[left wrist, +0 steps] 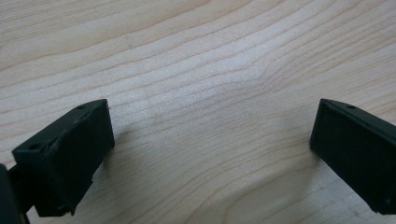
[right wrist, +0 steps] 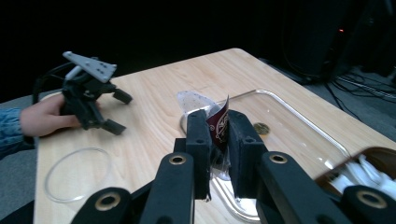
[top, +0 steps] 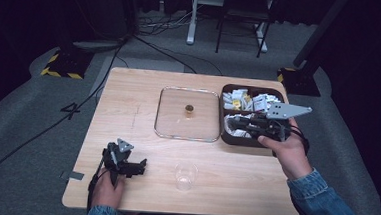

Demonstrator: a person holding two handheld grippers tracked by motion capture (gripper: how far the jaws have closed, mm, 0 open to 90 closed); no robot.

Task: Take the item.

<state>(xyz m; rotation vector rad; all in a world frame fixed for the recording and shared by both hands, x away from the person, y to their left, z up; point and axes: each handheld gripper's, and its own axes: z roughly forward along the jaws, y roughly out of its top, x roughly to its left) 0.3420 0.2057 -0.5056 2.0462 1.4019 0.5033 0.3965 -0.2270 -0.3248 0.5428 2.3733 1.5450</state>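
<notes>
Dark studio, light wooden table [top: 140, 154]. Right gripper [right wrist: 219, 140] jaws are pinched on a small dark-red sachet [right wrist: 220, 125], held above the glass tray's [top: 159, 128] right rim, beside the brown box [top: 225, 137] of sachets; contents possibly tea. Grip should be kept firm while carried to the clear cup [top: 186, 176] near the front edge. Left gripper [left wrist: 210, 154] rests spread wide, nothing held.

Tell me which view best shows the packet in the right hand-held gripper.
The right gripper view: the dark red packet stands pinched between the right hand-held gripper jaws, close up. In the high view it is too small to make out. The left gripper view faces bare table.
</notes>
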